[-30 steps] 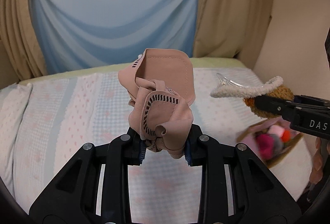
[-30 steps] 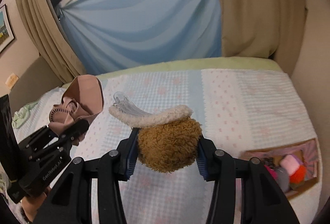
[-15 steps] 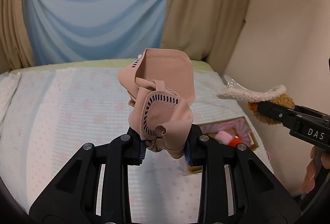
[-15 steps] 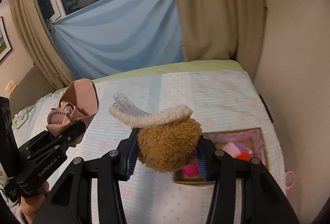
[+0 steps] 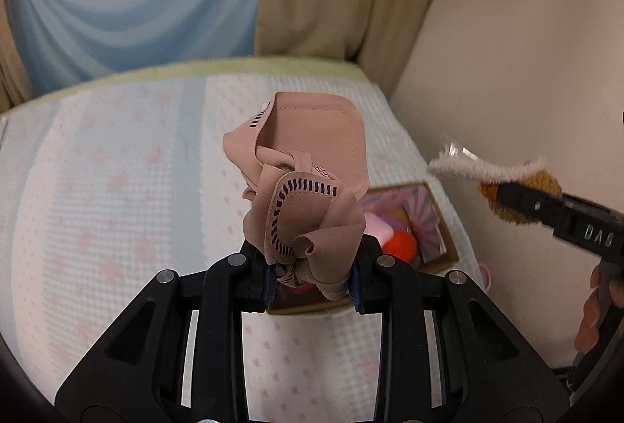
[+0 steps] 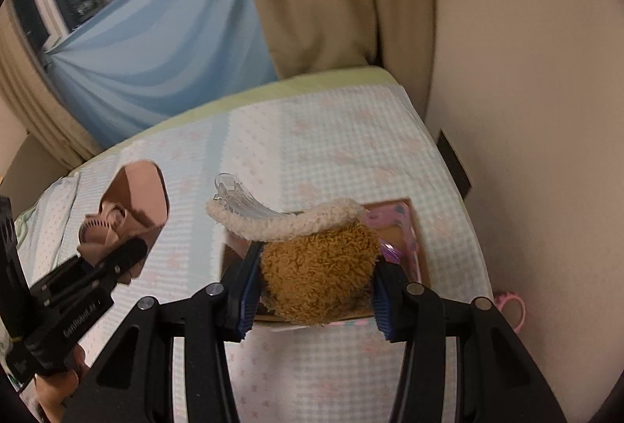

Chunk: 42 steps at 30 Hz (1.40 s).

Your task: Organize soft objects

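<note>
A: Both tongs are loaded. The left tongs (image 5: 312, 284) are clamped tight on a crumpled pink fabric piece (image 5: 300, 197) with dark stitching, most of it standing up above the jaws. The right tongs (image 6: 312, 296) are closed on a brown plush ball (image 6: 318, 275) that has a cream fuzzy strip and a clear plastic clip (image 6: 238, 199) across its top.

B: And where does it all go?

A: My guess is the cardboard box (image 6: 409, 228) on the bed (image 6: 331, 134), near the right edge, close to the wall. It holds an orange pom-pom (image 5: 397, 245) and something pale pink already. In the right wrist view the plush hangs over the box's near side; in the left wrist view the fabric sits in front of the box, so I cannot tell whether it is over it or short of it.

B: What could go wrong?

A: Several things, I'd judge. The box is small and partly filled, and both tongs are heading for it side by side, so they could knock each other or nudge the box toward the bed edge. The fabric is loose; released off-centre it may drape over the rim or slide onto the bed. The plush is round and could roll off the pile. The clip might also snag on a jaw at release.
</note>
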### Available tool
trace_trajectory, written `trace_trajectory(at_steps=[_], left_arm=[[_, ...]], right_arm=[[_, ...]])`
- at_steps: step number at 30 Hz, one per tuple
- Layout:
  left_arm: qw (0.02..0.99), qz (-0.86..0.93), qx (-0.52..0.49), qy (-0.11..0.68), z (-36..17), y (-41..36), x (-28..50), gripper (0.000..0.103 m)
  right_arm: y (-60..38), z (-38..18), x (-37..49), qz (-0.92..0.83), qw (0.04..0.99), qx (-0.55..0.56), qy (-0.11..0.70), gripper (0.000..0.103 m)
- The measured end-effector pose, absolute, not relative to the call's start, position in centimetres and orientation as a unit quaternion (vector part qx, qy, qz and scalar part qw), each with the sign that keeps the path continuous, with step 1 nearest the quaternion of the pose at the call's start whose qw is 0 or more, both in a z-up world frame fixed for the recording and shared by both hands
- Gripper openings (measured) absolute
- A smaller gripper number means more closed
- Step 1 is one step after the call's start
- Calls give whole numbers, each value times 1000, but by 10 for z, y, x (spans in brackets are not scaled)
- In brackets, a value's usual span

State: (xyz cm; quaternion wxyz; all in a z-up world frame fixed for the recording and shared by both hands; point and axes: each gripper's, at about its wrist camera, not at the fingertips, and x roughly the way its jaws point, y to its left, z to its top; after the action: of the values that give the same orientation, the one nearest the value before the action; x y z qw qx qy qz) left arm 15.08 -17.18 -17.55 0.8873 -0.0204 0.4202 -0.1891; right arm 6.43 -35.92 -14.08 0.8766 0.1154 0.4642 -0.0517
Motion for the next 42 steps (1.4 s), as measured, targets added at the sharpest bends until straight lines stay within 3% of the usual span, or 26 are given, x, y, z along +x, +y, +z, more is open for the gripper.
trace_trajectory(at_steps=[19, 21, 22, 23, 24, 25, 26, 27, 42], left_arm=[[788, -212, 33, 577, -322, -279, 221, 25], [782, -207, 38, 587, -332, -282, 226, 35], [780, -206, 39, 590, -333, -282, 229, 58], [779, -207, 43, 590, -334, -284, 229, 90], [778, -212, 49, 590, -333, -286, 230, 102], [777, -215, 56, 589, -333, -287, 231, 103], [779, -210, 65, 587, -332, -287, 231, 103], [783, -206, 70, 583, -331, -286, 232, 103], [791, -184, 37, 583, -311, -231, 211, 103]], right_arm=[[-436, -292, 99, -98, 778, 262, 563, 45], [-439, -299, 101, -105, 773, 276, 561, 48], [-442, -303, 101, -107, 771, 288, 557, 50], [-443, -305, 102, -105, 769, 300, 555, 56], [-446, -310, 102, -104, 762, 314, 557, 66], [-447, -313, 103, -104, 757, 321, 560, 75], [-448, -314, 103, -104, 755, 321, 562, 93], [-448, -315, 104, -103, 755, 316, 565, 102], [-433, -289, 87, -109, 770, 263, 571, 102]])
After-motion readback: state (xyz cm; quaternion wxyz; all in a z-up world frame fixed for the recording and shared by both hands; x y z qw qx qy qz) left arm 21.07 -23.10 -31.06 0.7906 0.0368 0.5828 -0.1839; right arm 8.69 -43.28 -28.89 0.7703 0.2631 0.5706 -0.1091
